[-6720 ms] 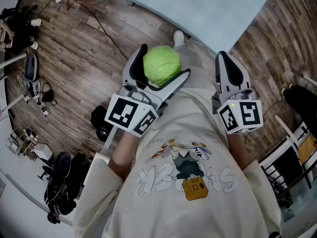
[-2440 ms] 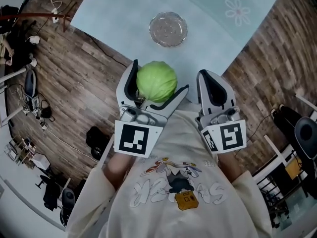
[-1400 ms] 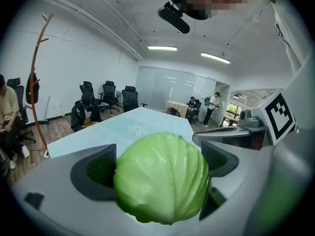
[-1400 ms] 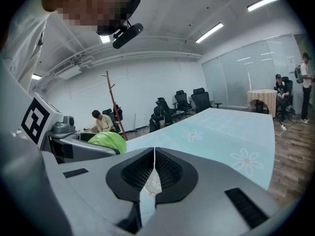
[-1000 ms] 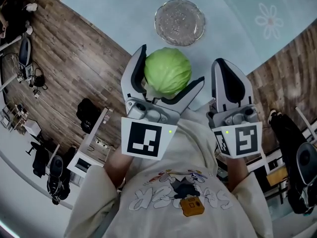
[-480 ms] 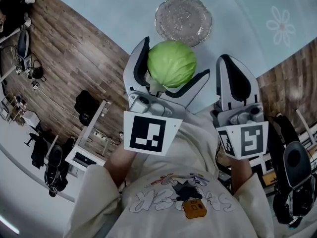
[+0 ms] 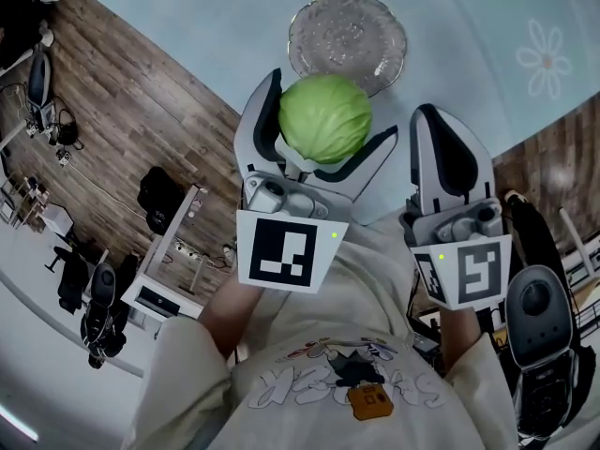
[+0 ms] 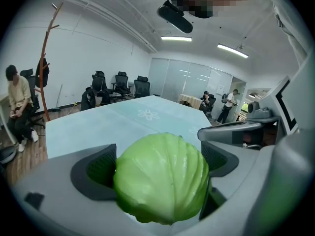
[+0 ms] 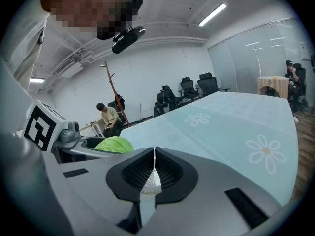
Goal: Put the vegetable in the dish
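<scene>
green cabbage (image 7: 324, 117): clamped in left gripper (image 8: 157, 166), near dish (image 7: 294, 41)
right gripper (image 9: 154, 168): closed, empty
risk: early release, cabbage rolls off

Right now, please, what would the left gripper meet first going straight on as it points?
Probably the glass dish, directly ahead of the left gripper and its cabbage in the head view; relative height is unclear.

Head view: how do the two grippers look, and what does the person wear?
The left gripper and right gripper are light grey plastic, with curved tapering jaws lined with black pads. Each carries a white cube with black square markers and a small green light. The person wears a cream short-sleeved T-shirt with a cartoon print.
</scene>
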The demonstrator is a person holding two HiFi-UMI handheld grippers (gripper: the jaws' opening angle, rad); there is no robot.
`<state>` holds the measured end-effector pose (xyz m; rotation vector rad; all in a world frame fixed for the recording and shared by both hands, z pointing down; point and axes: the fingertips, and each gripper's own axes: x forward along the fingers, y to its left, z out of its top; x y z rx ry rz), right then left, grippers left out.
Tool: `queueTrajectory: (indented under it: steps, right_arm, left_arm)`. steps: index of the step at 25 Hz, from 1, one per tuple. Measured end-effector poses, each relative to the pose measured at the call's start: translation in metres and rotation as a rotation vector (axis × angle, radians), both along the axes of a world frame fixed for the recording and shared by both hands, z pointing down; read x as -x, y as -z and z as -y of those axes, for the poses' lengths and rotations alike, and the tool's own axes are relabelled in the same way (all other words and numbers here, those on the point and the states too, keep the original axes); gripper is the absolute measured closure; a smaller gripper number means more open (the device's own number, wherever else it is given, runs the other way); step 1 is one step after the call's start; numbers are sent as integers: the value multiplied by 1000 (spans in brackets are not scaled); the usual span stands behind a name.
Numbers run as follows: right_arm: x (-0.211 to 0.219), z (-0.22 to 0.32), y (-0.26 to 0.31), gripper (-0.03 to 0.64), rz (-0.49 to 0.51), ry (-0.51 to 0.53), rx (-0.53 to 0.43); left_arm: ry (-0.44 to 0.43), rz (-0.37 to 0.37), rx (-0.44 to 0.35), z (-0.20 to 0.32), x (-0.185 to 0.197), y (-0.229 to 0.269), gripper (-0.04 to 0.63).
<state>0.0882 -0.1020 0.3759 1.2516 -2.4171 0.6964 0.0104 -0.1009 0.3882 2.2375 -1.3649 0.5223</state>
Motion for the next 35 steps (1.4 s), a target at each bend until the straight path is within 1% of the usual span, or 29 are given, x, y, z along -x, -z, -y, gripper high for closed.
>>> queueTrajectory:
  steps: [5,11,16,22,28,31,35]
  right_arm:
    - [-4,6,-12,594,-12,14,20]
    - [-6,19,-22,594,-8,19,40]
    - [-5,27,-33,594,-6,19,61]
    - [-7,35,-49,594,-2,-5,92]
    - [-11,29,-50,594,6,-31,109]
    - [-10,35,-52,594,9,-39,119]
    - [-11,41,-52,594,8,-41,125]
  left_arm:
    - [14,-4,-2,11,-4,-15,52]
    - [23,11,6,29,-6,-25,52]
    - [23,11,26,40,-9,-41,52]
    - [26,33,32,54,-11,-60,52]
    - [26,48,45,56,-16,-68,52]
    - [35,54,68,62,-15,-78,52]
    - [42,64,65,71,-13,-79,52]
